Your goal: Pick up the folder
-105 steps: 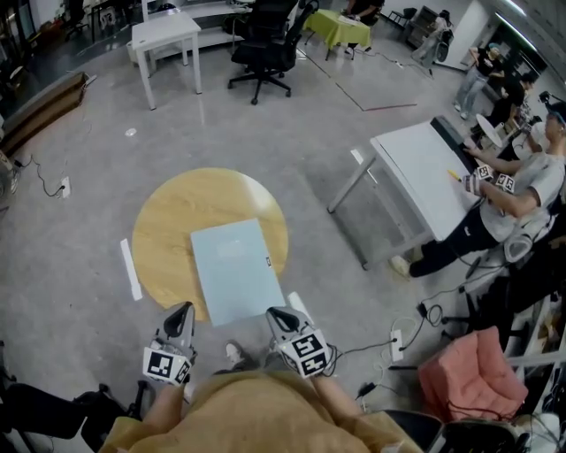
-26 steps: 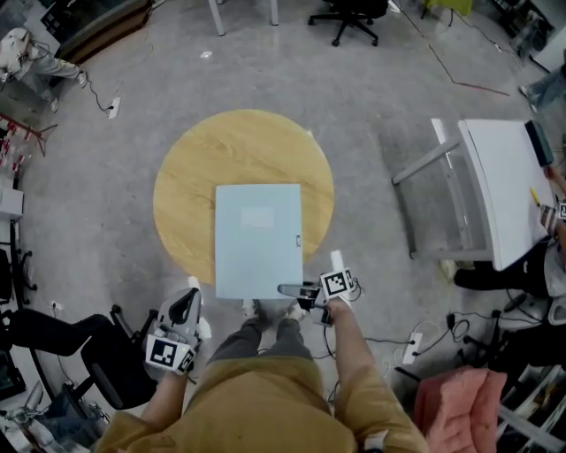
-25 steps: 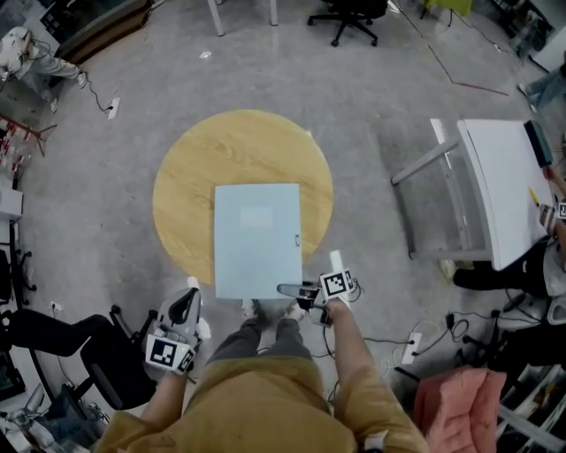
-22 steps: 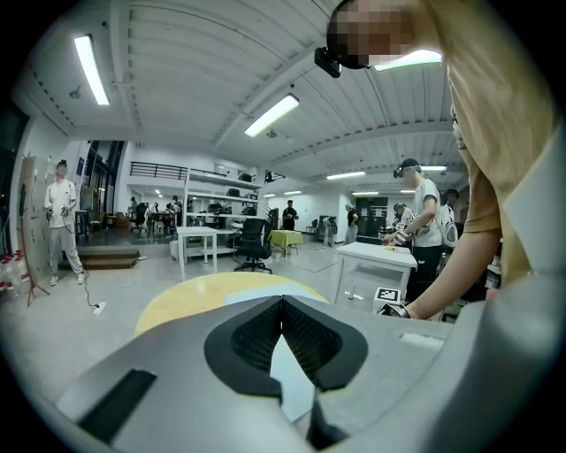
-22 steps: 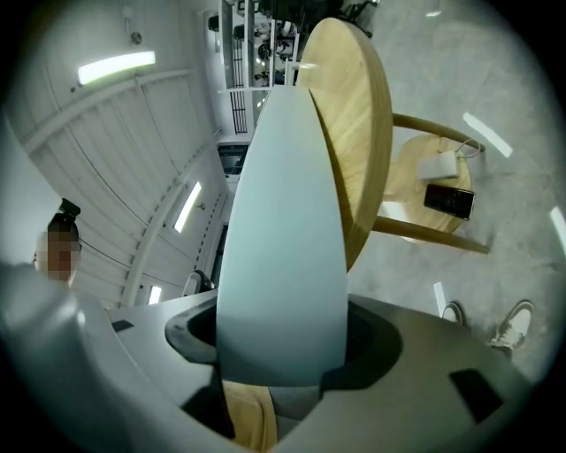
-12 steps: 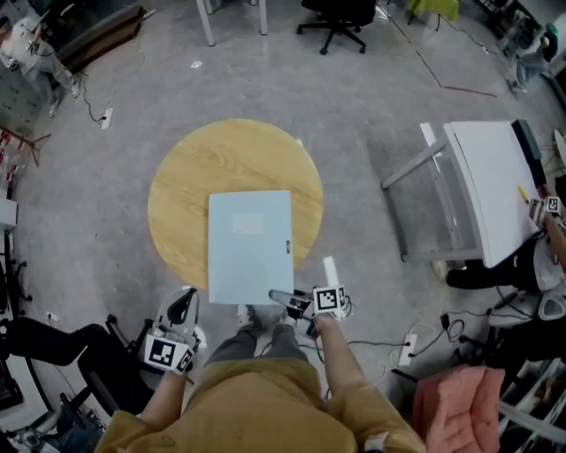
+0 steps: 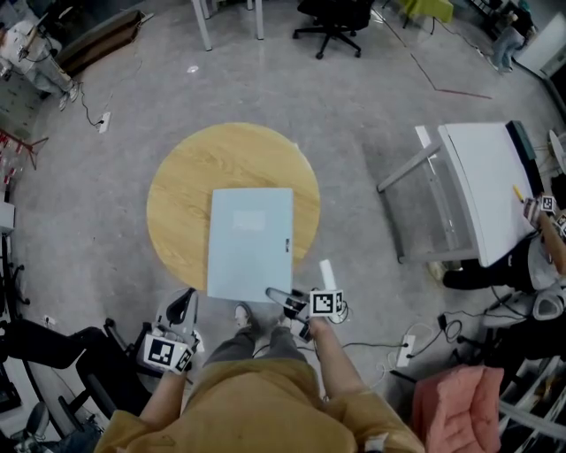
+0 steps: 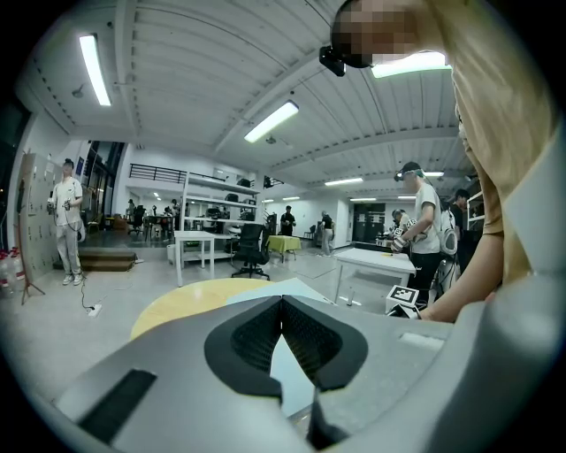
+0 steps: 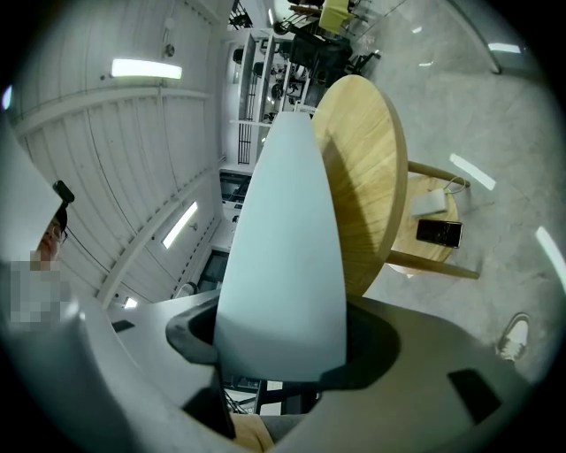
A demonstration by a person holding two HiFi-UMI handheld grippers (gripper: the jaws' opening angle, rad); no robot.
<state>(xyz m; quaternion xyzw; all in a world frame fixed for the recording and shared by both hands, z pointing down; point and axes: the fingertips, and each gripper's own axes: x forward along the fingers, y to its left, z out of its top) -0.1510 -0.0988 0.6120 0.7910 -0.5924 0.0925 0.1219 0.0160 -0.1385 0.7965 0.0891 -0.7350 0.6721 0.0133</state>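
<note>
A light blue folder [image 7: 250, 243] lies flat on the round wooden table [image 7: 181, 190], its near edge hanging over the rim. My right gripper [image 7: 274, 295] is turned on its side at the folder's near right corner. In the right gripper view the folder [image 9: 283, 239] fills the gap between the jaws, which have just been closing and now have both pads against it. My left gripper [image 7: 184, 305] hangs off the table, left of the folder, and touches nothing. In the left gripper view its pads [image 8: 282, 305] meet, shut on nothing, with the folder [image 8: 292, 376] beyond.
A white desk [image 7: 495, 190] stands to the right with a seated person [image 7: 544, 257] beside it. A black office chair [image 7: 334, 18] is at the far side. A pink bag [image 7: 460, 394] and a power strip [image 7: 404, 349] lie near right. The table's lower shelf holds a phone [image 9: 439, 233].
Since 4.2 s ago the right gripper has swung sideways to the folder's near right corner. Over the last second it edged slightly left onto the corner. The folder stays flat; the left gripper has not moved.
</note>
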